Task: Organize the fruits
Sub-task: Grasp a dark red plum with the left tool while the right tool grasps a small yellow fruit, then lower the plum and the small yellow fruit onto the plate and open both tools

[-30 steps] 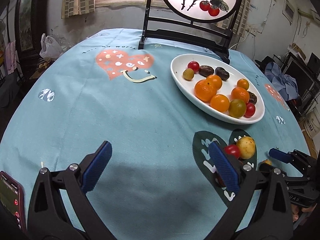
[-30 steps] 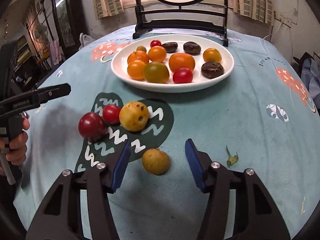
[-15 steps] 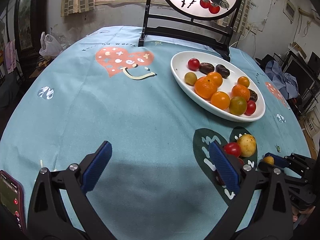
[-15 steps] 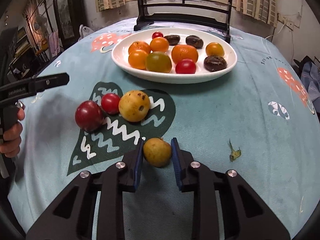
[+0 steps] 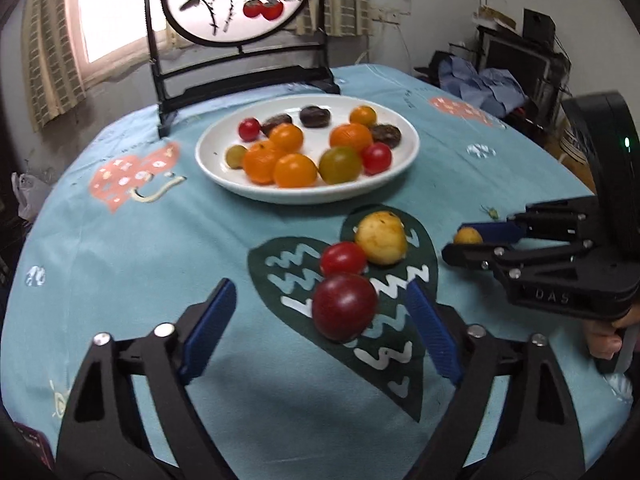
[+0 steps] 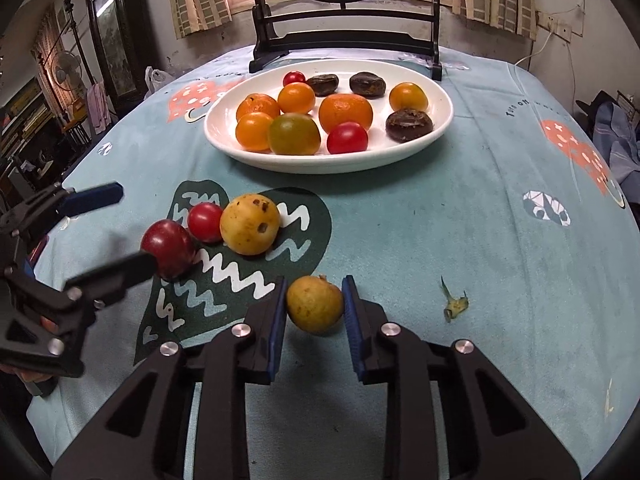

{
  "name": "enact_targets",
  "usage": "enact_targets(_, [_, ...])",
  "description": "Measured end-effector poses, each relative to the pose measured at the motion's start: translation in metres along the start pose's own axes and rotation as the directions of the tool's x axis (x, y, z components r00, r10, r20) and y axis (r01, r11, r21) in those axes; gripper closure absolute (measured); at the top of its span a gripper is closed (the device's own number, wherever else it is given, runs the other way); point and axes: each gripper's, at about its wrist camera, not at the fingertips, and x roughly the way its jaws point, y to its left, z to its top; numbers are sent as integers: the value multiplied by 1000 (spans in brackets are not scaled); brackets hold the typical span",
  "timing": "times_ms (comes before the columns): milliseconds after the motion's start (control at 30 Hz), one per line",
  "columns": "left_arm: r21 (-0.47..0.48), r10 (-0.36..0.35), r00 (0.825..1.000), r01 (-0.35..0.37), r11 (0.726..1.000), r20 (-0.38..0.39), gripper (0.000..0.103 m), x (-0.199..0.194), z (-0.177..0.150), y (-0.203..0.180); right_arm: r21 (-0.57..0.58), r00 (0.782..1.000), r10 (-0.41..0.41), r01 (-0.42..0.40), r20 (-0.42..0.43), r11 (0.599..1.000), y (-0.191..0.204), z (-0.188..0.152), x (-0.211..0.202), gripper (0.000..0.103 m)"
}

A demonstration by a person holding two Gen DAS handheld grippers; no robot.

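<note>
My right gripper (image 6: 315, 308) is shut on a small yellow fruit (image 6: 315, 305) and holds it just above the tablecloth; it also shows in the left wrist view (image 5: 467, 236). My left gripper (image 5: 320, 332) is open, its fingers either side of a dark red fruit (image 5: 344, 306). Beside that fruit lie a small red tomato (image 5: 343, 258) and a larger spotted yellow fruit (image 5: 381, 237). A white plate (image 6: 442, 120) further back holds several oranges, tomatoes and dark fruits.
A black stand with a round painted screen (image 5: 236, 0) stands behind the plate. A small leaf scrap (image 6: 454, 304) lies right of my right gripper. The round table has a blue printed cloth (image 6: 460, 220).
My right gripper closed on the small yellow fruit and lifted it slightly. My left gripper swung right and now brackets the dark red fruit.
</note>
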Motion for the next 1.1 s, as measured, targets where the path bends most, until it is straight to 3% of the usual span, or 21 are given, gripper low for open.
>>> enact_targets(67, [-9, -19, 999, 19, 1000, -25, 31, 6, 0, 0, 10, 1000, -2, 2, -5, 1000, -2, 0, 1, 76])
enact_targets(300, [-38, -39, 998, 37, 999, -56, 41, 16, -1, 6, 10, 1000, -4, 4, -7, 1000, -3, 0, 1, 76])
enact_targets(533, [-28, -67, 994, 65, 997, -87, 63, 21, -3, 2, 12, 1000, -8, 8, -6, 1000, -3, 0, 1, 76])
enact_targets(800, [-31, -69, 994, 67, 997, -82, 64, 19, -4, 0, 5, 1000, -6, 6, -2, 1000, -3, 0, 2, 76])
enact_targets(1100, [-42, -83, 996, 82, 996, -16, 64, 0, 3, 4, -13, 998, 45, -44, 38, 999, 7, 2, -5, 76])
